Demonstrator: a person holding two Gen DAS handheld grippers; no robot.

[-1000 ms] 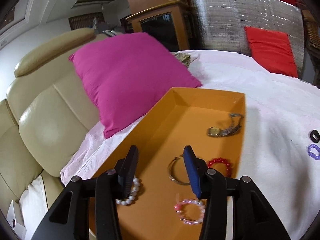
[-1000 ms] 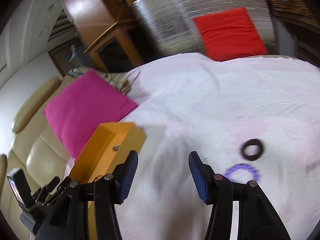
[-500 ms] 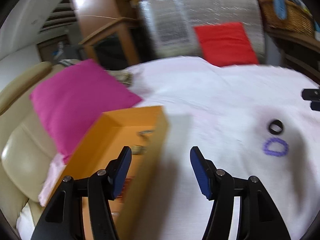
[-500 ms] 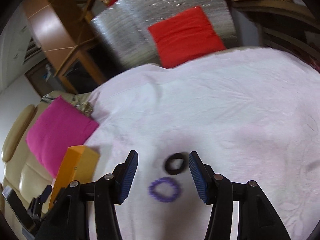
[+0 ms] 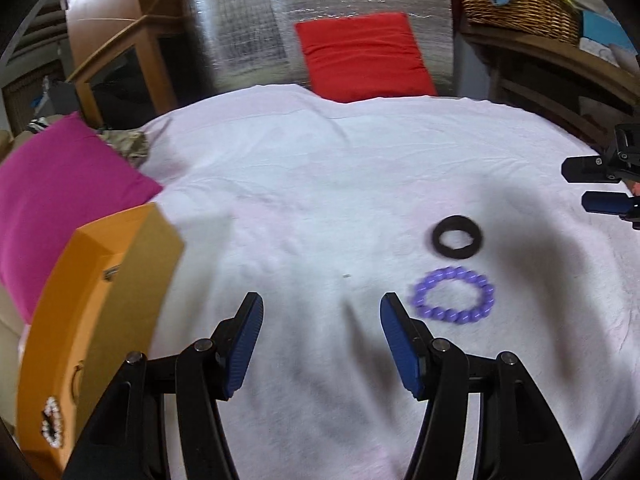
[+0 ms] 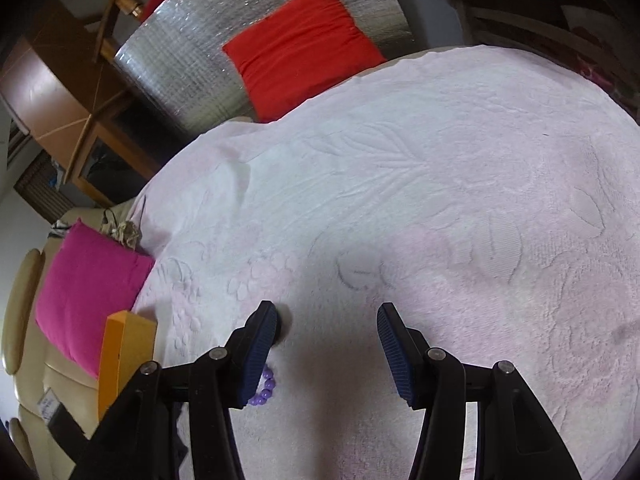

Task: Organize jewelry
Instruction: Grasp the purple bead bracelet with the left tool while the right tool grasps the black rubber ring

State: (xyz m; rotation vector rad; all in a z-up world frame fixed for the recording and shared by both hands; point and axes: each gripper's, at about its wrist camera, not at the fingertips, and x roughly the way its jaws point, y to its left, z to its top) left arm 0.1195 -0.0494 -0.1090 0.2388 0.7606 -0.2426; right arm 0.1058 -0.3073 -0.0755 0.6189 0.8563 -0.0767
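A: Left gripper (image 5: 322, 308) – jaws spread wide, nothing between them, over the white cloth (image 5: 320, 180)

B: Right gripper (image 6: 327, 318)?

A: Same. Jaws apart, nothing held. From the left wrist view its tips show at the far right edge, separated

B: Where's the jewelry?

A: Purple bracelet (image 5: 454, 295) flat on the cloth, just right of the left gripper's right finger (image 5: 396, 330). Black ring (image 5: 457, 236) lies just beyond it, close, not touching as far as I can tell. Both a bit blurred

B: Right wrist view?

A: Only a few purple beads (image 6: 264, 388) show, mostly hidden behind the right gripper's left finger (image 6: 260, 344). A dark edge by that fingertip – cannot tell what it is

B: The box?

A: Orange box (image 5: 100, 304) at left, on the cloth, well apart from the bracelet. A pearl bracelet (image 5: 52, 428) lies inside near the bottom edge; some small metal piece (image 5: 111, 273) further in, too blurred to name

B: Surroundings?

A: Pink cushion (image 5: 60, 184) behind the box, red cushion (image 5: 362, 56) at the far side against a silver panel (image 5: 248, 24), wicker basket (image 5: 516, 0) upper right
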